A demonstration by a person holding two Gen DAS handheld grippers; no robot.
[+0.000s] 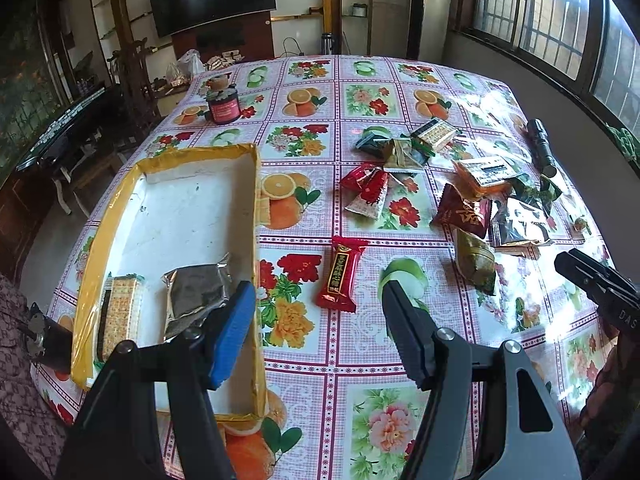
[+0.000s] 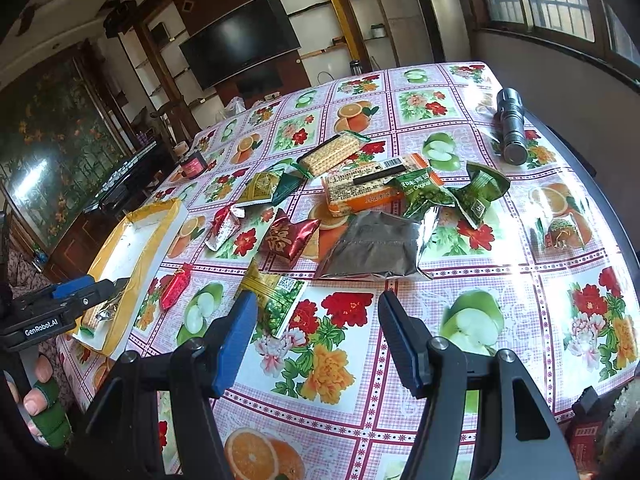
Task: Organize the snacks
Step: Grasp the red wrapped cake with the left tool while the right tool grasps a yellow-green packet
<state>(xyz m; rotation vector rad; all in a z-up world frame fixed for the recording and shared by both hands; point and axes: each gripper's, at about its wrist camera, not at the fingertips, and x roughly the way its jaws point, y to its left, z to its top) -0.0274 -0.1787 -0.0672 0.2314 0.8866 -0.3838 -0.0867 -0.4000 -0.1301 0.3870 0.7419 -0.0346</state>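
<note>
A shallow box [image 1: 120, 208] with yellow taped walls and a white floor lies at the table's left; inside it are a cracker pack [image 1: 120, 312] and a silver foil pack [image 1: 196, 300]. My left gripper [image 1: 320, 304] hangs open beside the box, its blue finger over the box's right wall, nothing between the fingers. A red candy [image 1: 340, 276] lies just ahead of it. My right gripper [image 2: 316, 312] is open over the table with a green pea packet [image 2: 280, 300] just ahead by its left finger. Loose snack packs [image 2: 372, 196] lie scattered beyond it, among them a large silver foil pack [image 2: 380, 248].
A black flashlight [image 2: 510, 128] lies at the table's far right edge. A dark jar [image 1: 224, 106] stands at the far left of the floral tablecloth [image 1: 360, 360]. The other gripper [image 2: 60, 304] and a person's fingers [image 2: 40, 396] show at the left of the right wrist view.
</note>
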